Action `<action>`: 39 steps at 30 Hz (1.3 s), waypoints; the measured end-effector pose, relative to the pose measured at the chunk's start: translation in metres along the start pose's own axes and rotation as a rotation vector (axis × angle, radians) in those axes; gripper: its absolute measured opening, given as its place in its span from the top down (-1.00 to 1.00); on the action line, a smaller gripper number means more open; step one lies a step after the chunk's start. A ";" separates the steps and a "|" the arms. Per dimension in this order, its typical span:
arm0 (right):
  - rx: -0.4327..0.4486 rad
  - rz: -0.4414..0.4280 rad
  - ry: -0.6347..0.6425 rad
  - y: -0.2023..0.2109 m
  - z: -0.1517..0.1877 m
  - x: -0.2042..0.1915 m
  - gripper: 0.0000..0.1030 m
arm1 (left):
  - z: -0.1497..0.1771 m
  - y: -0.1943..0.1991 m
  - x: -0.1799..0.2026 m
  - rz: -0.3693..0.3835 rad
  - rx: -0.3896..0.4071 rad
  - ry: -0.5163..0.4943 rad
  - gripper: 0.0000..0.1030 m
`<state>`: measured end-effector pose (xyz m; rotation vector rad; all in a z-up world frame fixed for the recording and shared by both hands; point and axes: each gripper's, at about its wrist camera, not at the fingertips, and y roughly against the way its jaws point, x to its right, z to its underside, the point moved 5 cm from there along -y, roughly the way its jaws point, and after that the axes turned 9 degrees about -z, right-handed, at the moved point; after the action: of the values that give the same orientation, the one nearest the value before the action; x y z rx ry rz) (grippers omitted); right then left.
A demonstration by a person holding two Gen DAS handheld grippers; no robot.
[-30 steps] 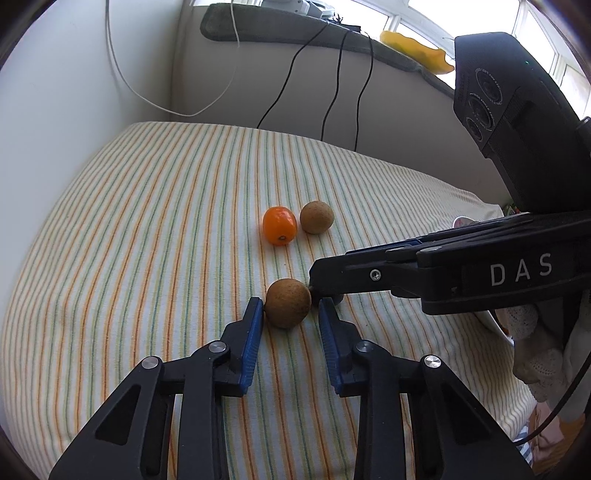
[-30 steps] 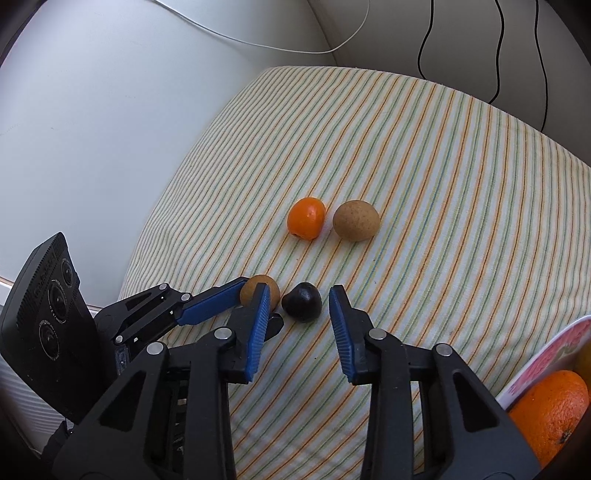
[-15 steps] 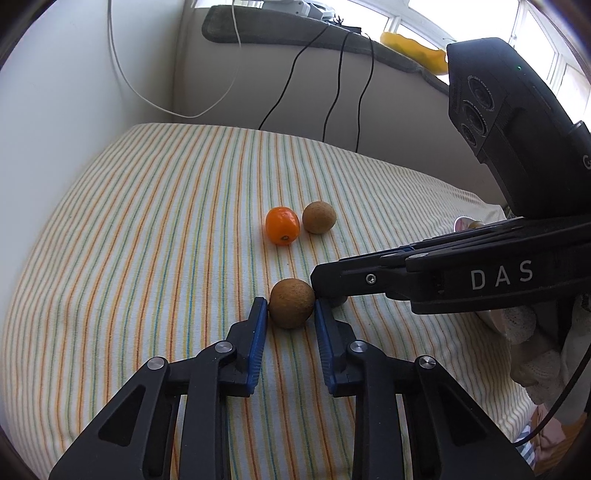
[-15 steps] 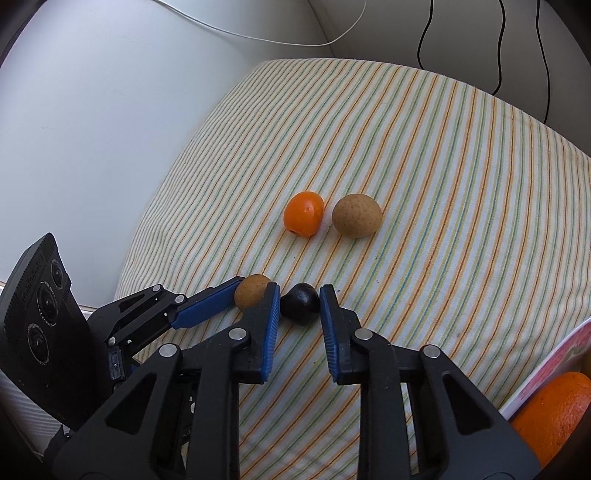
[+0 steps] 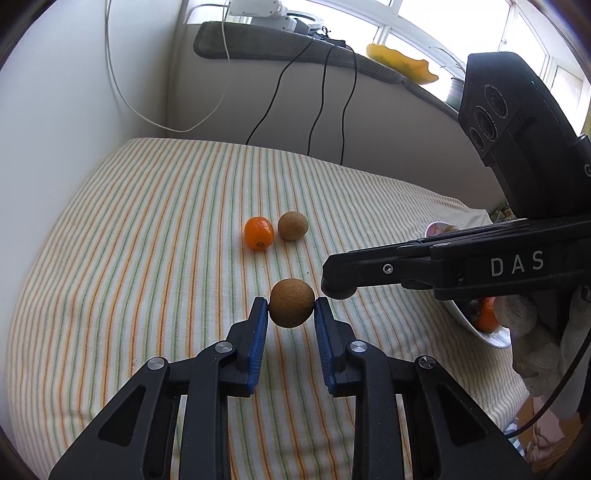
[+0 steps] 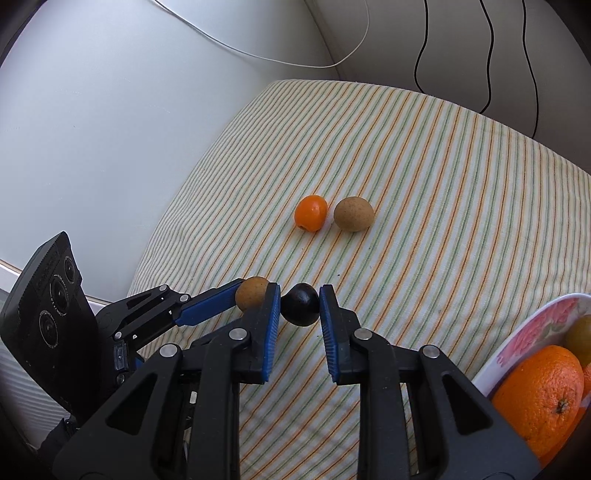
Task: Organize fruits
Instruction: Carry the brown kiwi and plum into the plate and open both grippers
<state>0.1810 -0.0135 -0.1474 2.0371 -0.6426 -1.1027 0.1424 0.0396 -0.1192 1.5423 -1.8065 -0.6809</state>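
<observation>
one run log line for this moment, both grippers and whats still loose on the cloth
left gripper: shut on brown fruit | right gripper: shut on dark fruit | loose: small orange fruit, second brown fruit

Daylight pours in from the blown-out white windows at the top of my left view, so everything is bright and sharp. Soft, short shadows sit under the fruit on the striped cloth. Fisheye bending curves the edges, and dark vignette fills the corners.
</observation>
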 end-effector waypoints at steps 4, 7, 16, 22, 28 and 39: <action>0.025 0.000 0.006 0.017 0.006 0.000 0.56 | -0.001 0.008 0.010 0.019 0.013 -0.009 0.53; 0.046 0.002 0.009 0.032 0.012 0.002 0.56 | 0.001 0.013 0.019 0.035 0.019 -0.017 0.53; 0.120 0.015 -0.015 0.080 0.031 0.018 0.56 | 0.003 0.018 0.050 0.084 0.028 -0.046 0.53; 0.168 0.040 -0.040 0.116 0.035 0.039 0.56 | 0.006 0.020 0.077 0.124 0.025 -0.074 0.53; 0.216 0.065 -0.070 0.146 0.044 0.058 0.56 | 0.008 0.019 0.108 0.167 0.020 -0.110 0.53; 0.292 0.110 -0.130 0.192 0.059 0.094 0.56 | 0.005 0.012 0.142 0.201 0.004 -0.156 0.53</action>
<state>0.1621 -0.2184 -0.0653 2.1537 -1.0205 -1.1363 0.1187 -0.0989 -0.0923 1.3175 -2.0468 -0.7160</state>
